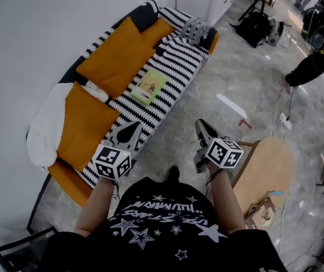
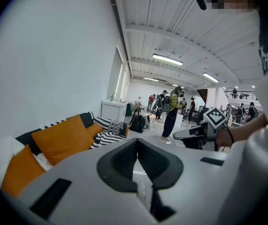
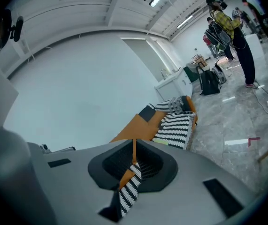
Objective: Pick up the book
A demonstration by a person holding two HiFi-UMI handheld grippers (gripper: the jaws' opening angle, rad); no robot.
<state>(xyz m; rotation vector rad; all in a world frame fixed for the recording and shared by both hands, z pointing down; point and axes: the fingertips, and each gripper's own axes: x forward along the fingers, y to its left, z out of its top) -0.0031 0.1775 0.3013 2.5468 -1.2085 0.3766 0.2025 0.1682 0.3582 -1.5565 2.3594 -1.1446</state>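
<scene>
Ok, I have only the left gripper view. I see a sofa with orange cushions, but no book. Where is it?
Observer: The head view shows the book lying flat on the striped blanket, in front of the orange cushions.
Operator: Is anything lying on it?
Observer: No, its cover is bare.
Operator: And the right gripper?
Observer: The right gripper has its fingers shut with nothing between them. It hangs over the floor, short of the book.
</scene>
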